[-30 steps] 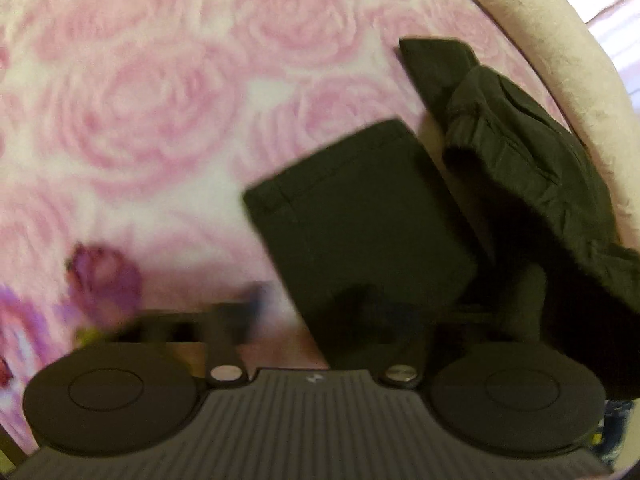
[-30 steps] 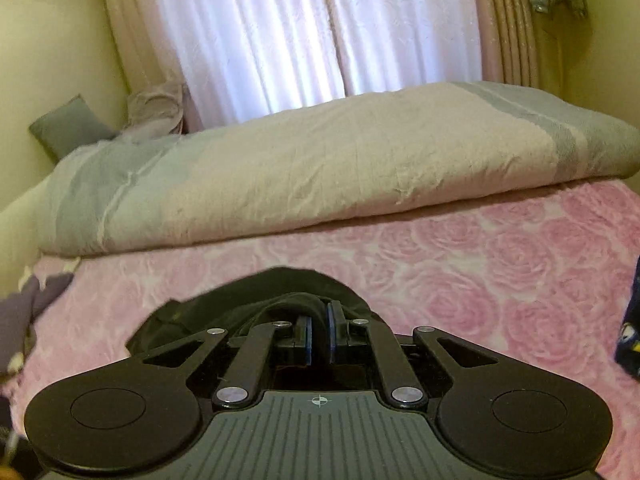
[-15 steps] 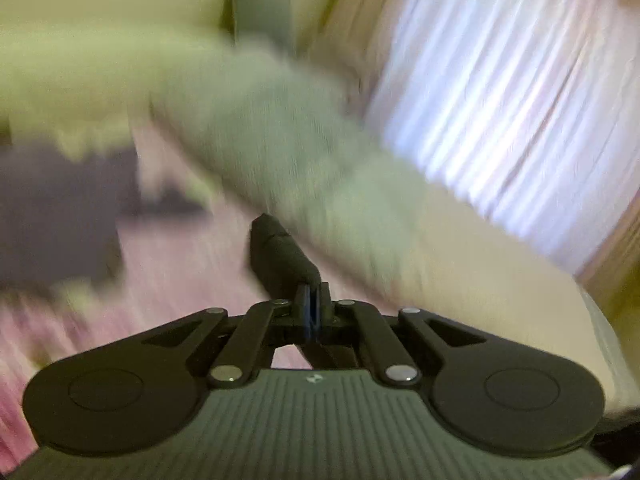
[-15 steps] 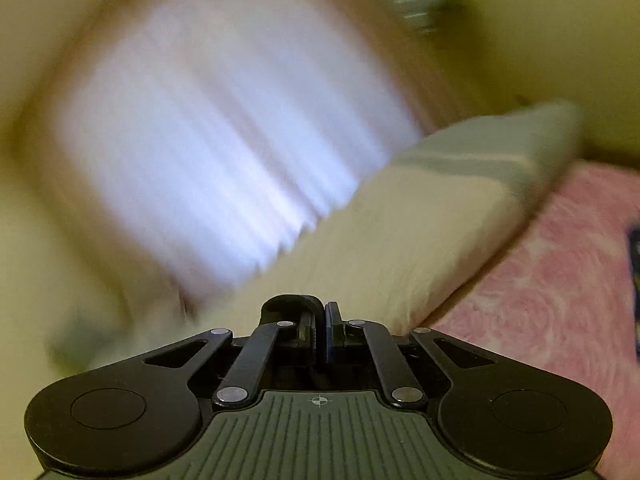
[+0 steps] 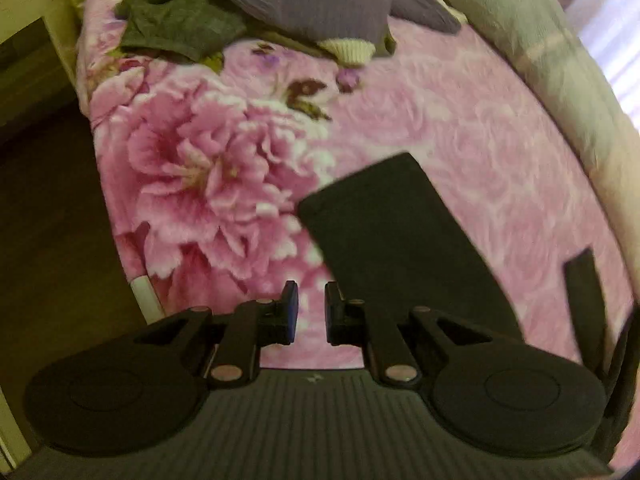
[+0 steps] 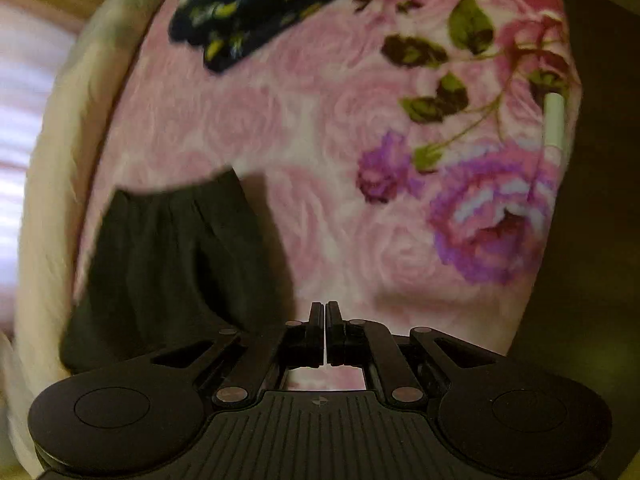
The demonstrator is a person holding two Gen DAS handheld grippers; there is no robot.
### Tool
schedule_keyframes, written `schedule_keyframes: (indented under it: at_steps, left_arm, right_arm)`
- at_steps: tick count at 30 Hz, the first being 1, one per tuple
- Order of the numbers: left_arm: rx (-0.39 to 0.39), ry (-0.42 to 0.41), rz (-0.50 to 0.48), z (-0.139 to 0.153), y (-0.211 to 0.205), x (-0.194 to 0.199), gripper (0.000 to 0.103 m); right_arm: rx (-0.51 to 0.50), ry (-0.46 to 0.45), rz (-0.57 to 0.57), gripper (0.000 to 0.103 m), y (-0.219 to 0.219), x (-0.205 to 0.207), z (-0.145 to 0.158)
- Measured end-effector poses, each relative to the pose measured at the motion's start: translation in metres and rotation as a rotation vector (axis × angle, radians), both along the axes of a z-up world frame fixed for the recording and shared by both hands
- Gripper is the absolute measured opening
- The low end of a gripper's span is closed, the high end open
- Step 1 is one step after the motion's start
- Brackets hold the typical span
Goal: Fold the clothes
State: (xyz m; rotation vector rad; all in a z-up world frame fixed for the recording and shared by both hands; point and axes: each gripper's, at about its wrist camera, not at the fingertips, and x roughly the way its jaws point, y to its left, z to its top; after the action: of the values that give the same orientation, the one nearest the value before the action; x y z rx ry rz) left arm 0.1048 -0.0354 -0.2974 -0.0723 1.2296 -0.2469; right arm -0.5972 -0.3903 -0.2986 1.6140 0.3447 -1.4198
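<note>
Our left gripper [image 5: 308, 312], jaws apart and empty, sits nearest the dark garment [image 5: 392, 236], which runs ahead-right; our right gripper [image 6: 324, 334] seems closed on nothing.

A pink blanket [image 5: 460, 128] printed with roses covers the bed, with one large pink bloom [image 5: 208, 184] near its left edge in the left wrist view. In the right wrist view the same blanket [image 6: 280, 120] shows a purple rose [image 6: 492, 220], a smaller purple bud [image 6: 380, 168] and dark green leaves [image 6: 436, 96]. A rolled beige and grey-green duvet [image 5: 560, 80] lies along the far side of the bed, touching the blanket. A white bed rail [image 5: 146, 296] shows at the blanket's edge, above the dark floor [image 5: 52, 260]. Bright curtains [image 5: 616, 36] hang beyond the duvet
</note>
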Motion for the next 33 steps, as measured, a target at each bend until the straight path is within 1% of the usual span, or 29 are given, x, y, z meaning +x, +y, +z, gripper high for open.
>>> schedule_keyframes:
  at_steps: [1, 2, 3, 4, 5, 6, 8, 11, 13, 14, 17, 19, 20, 21, 24, 28, 29, 30, 31, 32, 33]
  left_arm:
    - [-0.001, 0.003, -0.014, -0.002, -0.002, -0.001, 0.018]
    - [-0.008, 0.007, -0.026, -0.003, -0.001, -0.004, 0.021]
    - [-0.013, 0.008, -0.033, -0.005, -0.003, -0.006, 0.022]
    - [-0.02, 0.007, -0.034, -0.006, -0.006, -0.007, 0.024]
    - [-0.03, 0.008, -0.033, -0.007, -0.008, -0.008, 0.024]
    - [-0.04, 0.01, -0.033, -0.008, -0.01, -0.008, 0.026]
    - [-0.054, 0.013, -0.042, -0.008, -0.014, -0.01, 0.03]
    - [-0.049, 0.011, -0.057, -0.016, -0.021, -0.013, 0.03]
    - [-0.038, 0.008, -0.048, -0.022, -0.021, -0.012, 0.03]
    - [-0.033, 0.005, -0.037, -0.026, -0.02, -0.011, 0.03]
    - [-0.032, 0.008, 0.016, -0.036, -0.014, -0.004, 0.03]
    - [-0.055, 0.014, 0.055, -0.041, -0.011, 0.001, 0.03]
    - [-0.074, 0.013, 0.069, -0.042, -0.01, 0.003, 0.03]
    - [-0.092, 0.012, 0.082, -0.044, -0.009, 0.006, 0.03]
    - [-0.124, 0.003, 0.087, -0.046, -0.015, 0.012, 0.03]
    - [-0.094, -0.002, 0.07, -0.056, -0.028, 0.02, 0.029]
    - [-0.077, -0.008, 0.057, -0.058, -0.032, 0.021, 0.026]
    - [-0.056, -0.018, 0.039, -0.058, -0.036, 0.021, 0.02]
    - [-0.05, -0.028, 0.017, -0.056, -0.038, 0.021, 0.011]
    - [-0.059, -0.036, -0.009, -0.053, -0.04, 0.022, 0.006]
    - [-0.07, -0.052, -0.03, -0.049, -0.04, 0.021, 0.006]
  right_arm:
    - [-0.021, -0.011, 0.028, 0.004, 0.002, 0.003, -0.003]
    - [-0.039, -0.019, 0.049, 0.011, 0.0, 0.007, -0.005]
    - [-0.053, -0.02, 0.067, 0.045, -0.004, 0.011, -0.006]
    - [-0.075, -0.02, 0.077, 0.068, -0.008, 0.014, -0.006]
    - [-0.11, -0.014, 0.072, 0.082, -0.011, 0.018, -0.006]
    - [-0.144, -0.012, 0.07, 0.082, -0.014, 0.021, -0.006]
    - [-0.201, -0.037, 0.066, 0.082, -0.022, 0.022, -0.007]
    - [-0.242, -0.067, 0.071, 0.081, -0.038, 0.02, -0.015]
    - [-0.259, -0.075, 0.082, 0.075, -0.051, 0.018, -0.023]
    - [-0.261, -0.061, 0.099, 0.072, -0.059, 0.017, -0.029]
    - [-0.257, -0.031, 0.146, 0.071, -0.077, 0.016, -0.048]
    - [-0.249, -0.037, 0.167, 0.067, -0.087, 0.018, -0.06]
    - [-0.246, -0.037, 0.179, 0.063, -0.091, 0.019, -0.064]
    - [-0.246, -0.031, 0.191, 0.063, -0.093, 0.022, -0.067]
    - [-0.254, -0.031, 0.233, 0.063, -0.093, 0.031, -0.067]
    - [-0.245, -0.026, 0.241, 0.063, -0.093, 0.035, -0.069]
    - [-0.239, -0.021, 0.244, 0.049, -0.094, 0.036, -0.069]
    - [-0.226, -0.009, 0.248, 0.025, -0.095, 0.036, -0.069]
    - [-0.212, 0.004, 0.257, 0.024, -0.096, 0.036, -0.068]
    - [-0.225, 0.011, 0.275, 0.019, -0.094, 0.035, -0.063]
    - [-0.251, 0.041, 0.293, 0.018, -0.089, 0.035, -0.053]
